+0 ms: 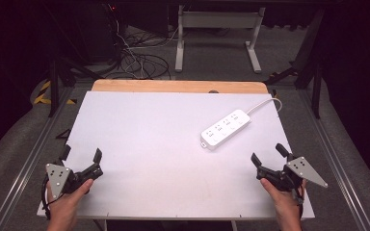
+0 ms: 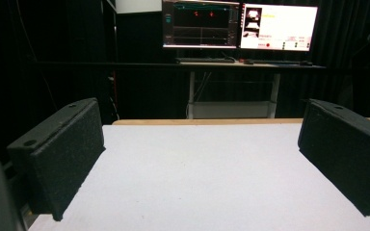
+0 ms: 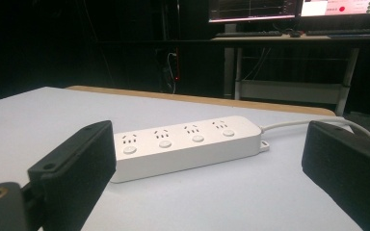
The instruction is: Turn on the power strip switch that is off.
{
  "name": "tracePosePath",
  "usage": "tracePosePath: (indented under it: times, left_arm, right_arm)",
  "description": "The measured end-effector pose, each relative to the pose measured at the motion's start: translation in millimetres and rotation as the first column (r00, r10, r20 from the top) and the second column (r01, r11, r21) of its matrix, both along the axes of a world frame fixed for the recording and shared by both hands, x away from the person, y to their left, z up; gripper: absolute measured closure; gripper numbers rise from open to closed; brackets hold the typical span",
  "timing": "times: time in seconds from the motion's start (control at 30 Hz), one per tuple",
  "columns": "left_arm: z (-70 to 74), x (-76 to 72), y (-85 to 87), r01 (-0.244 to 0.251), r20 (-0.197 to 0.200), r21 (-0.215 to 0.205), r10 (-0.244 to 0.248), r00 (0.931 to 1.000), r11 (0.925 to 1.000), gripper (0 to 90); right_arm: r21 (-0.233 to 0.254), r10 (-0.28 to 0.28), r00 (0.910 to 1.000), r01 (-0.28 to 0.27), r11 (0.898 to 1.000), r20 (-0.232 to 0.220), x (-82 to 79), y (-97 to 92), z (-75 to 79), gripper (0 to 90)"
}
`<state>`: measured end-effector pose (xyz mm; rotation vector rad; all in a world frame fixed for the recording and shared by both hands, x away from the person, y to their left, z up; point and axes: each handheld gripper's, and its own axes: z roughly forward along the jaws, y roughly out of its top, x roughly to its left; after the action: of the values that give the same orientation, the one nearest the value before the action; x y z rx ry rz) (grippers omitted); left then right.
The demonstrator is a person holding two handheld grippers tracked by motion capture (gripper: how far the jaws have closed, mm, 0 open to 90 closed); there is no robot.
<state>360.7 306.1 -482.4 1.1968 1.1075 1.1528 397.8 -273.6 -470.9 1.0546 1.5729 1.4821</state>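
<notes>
Power strip (image 1: 225,128) alone obstructs the table (image 1: 139,144)

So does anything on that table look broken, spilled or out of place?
Nothing stands out. The white four-socket power strip lies flat and intact on the white tabletop, set at an angle, its white cord running off the far right edge. Both hand-held grippers, left and right, are open and hold nothing.

a white power strip (image 1: 225,129) (image 3: 188,144) lies flat on the white table (image 1: 144,144), toward two o'clock of its middle, sockets up, its cord (image 1: 265,103) trailing off toward one o'clock.
</notes>
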Motion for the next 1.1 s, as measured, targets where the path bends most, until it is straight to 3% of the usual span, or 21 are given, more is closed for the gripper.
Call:
tracePosePath:
  times: [0.33, 0.83, 0.97, 1.1]
  left_arm:
    - [0.2, 1.3, -1.8, 0.007, 0.0, 0.003, -0.007, 1.0, 1.0, 3.2]
    - [0.2, 2.2, -3.7, 0.015, -0.003, 0.01, -0.015, 0.9999, 0.9998, 3.8]
    - [-0.1, 2.2, -3.9, 0.016, -0.005, 0.011, -0.016, 0.9999, 0.9998, 3.9]
    - [-0.1, 1.9, -5.1, 0.019, -0.004, 0.009, -0.019, 0.9998, 0.9998, 4.0]
  right_arm:
    - [-0.003, -0.001, 1.0, 0.001, 1.0, 0.004, -1.4, -1.1, 0.1, 6.1]
    - [-0.056, -0.015, 0.9996, 0.016, 0.998, 0.023, -2.3, 2.2, 4.4, 10.7]
    - [-0.062, -0.02, 0.9991, 0.023, 0.998, 0.037, -1.9, 2.4, 6.1, 15.0]
    - [-0.071, -0.015, 0.9981, 0.02, 0.997, 0.06, -0.1, -0.5, 9.2, 26.4]
